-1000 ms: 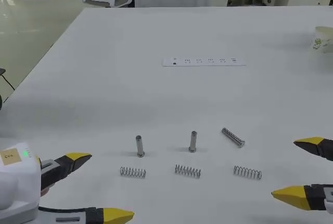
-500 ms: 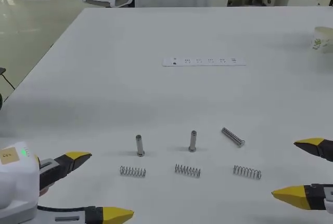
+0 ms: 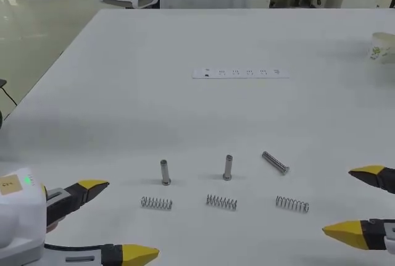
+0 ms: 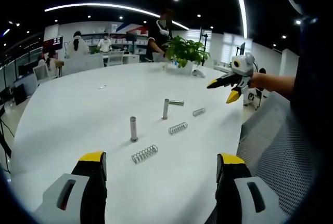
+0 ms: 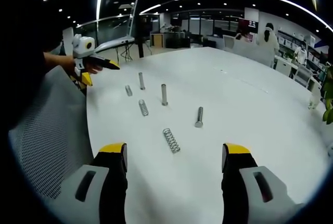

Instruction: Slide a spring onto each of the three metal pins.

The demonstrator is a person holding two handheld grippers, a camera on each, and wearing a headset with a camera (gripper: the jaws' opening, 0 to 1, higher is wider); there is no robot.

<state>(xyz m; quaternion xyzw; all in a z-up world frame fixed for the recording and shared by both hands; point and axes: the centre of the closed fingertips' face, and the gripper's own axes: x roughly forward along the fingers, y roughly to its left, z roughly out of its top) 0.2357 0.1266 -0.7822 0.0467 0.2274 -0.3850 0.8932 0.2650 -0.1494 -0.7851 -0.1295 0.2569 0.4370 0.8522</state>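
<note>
I count three metal pins and three springs on the white desk (image 3: 203, 112). The left pin (image 3: 165, 172) and middle pin (image 3: 228, 168) stand upright. The third pin (image 3: 275, 162) lies slanted on its side, just right of the middle one. All are short, bright steel rods. The springs are thin wire coils lying flat in a row nearer me: the left spring (image 3: 156, 203), middle spring (image 3: 221, 202) and right spring (image 3: 292, 204), each apart from its pin. My left fingers (image 3: 86, 191) and right fingers (image 3: 367, 171), both yellow-tipped, are spread wide and hold nothing, flanking the row.
</note>
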